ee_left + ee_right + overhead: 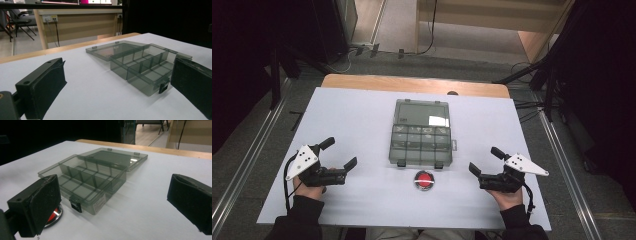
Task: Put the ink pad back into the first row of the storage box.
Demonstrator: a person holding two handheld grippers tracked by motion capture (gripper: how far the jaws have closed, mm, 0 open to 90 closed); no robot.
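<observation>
A: Nearest the worktop's (pixel 362 125) front edge, what could go wrong?

B: The left gripper (pixel 341 161) and right gripper (pixel 483 161) both rest with jaws spread wide, holding nothing. Between them, near the front edge, sits a red round piece (pixel 425 180), just in front of the organiser box (pixel 420 145). A careless inward sweep could knock it off the front.

A: And the box?

B: It sits mid-worktop, compartments looking empty, lid (pixel 421 112) laid flat open toward the far edge. It looks light; I'd guess a push on one latch (pixel 75 206) would slide it.

A: Room?

B: Plenty to both sides; less behind the lid.
</observation>
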